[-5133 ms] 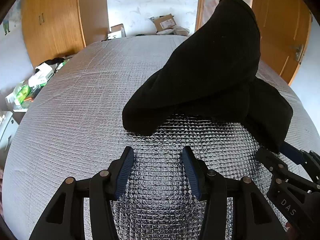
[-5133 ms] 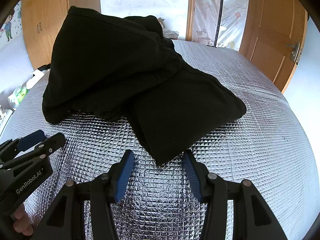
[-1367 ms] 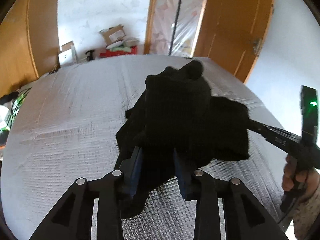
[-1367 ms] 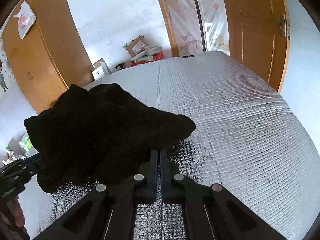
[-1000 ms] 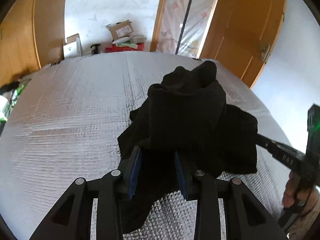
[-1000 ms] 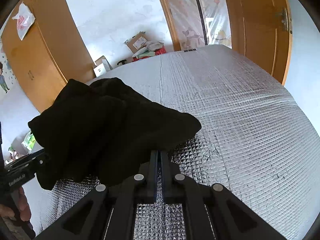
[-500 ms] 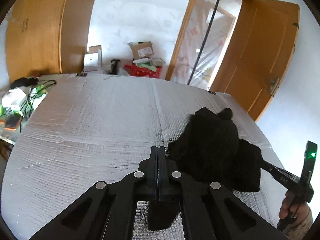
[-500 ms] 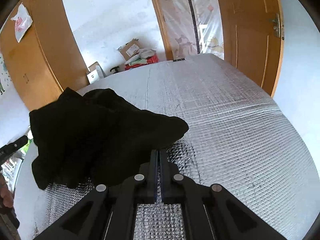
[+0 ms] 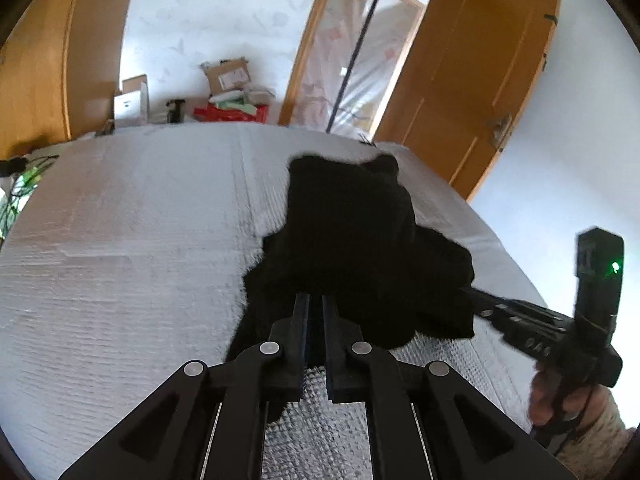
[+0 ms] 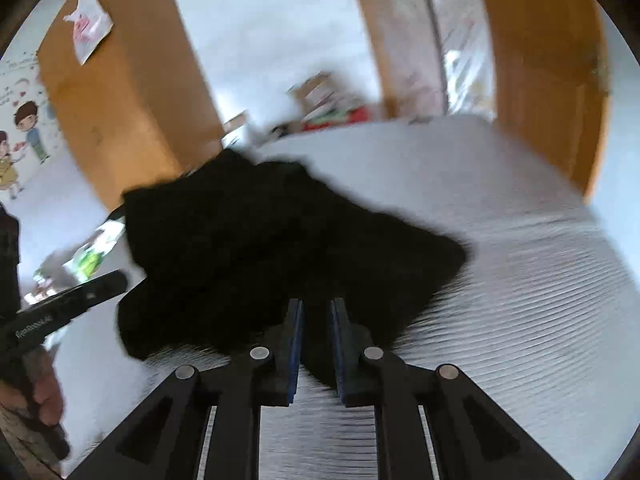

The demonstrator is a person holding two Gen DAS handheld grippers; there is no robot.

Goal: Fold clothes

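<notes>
A black garment (image 9: 352,240) lies bunched on the silver quilted bed cover (image 9: 120,260). My left gripper (image 9: 316,304) has its tips at the near edge of the garment. Its jaws are starting to open, but only a thin slit shows, with dark cloth in it and a fold hanging to the left. In the right wrist view, which is blurred, the garment (image 10: 260,240) spreads ahead of my right gripper (image 10: 318,308). That gripper's jaws are opening, with a clear gap and black cloth lying loose between the pads. Each gripper shows in the other's view: the right gripper (image 9: 520,320) and the left gripper (image 10: 80,300).
The bed cover (image 10: 520,280) stretches wide on all sides. A wooden door (image 9: 480,80) stands at the right, a wardrobe (image 10: 120,100) at the left. Cardboard boxes (image 9: 228,76) sit on the floor beyond the bed. A hand (image 9: 560,392) holds the right gripper.
The right jaws were fully shut and now stand apart with cloth between them. The left jaws have parted to a slit. The garment bunch sits closer in the left wrist view.
</notes>
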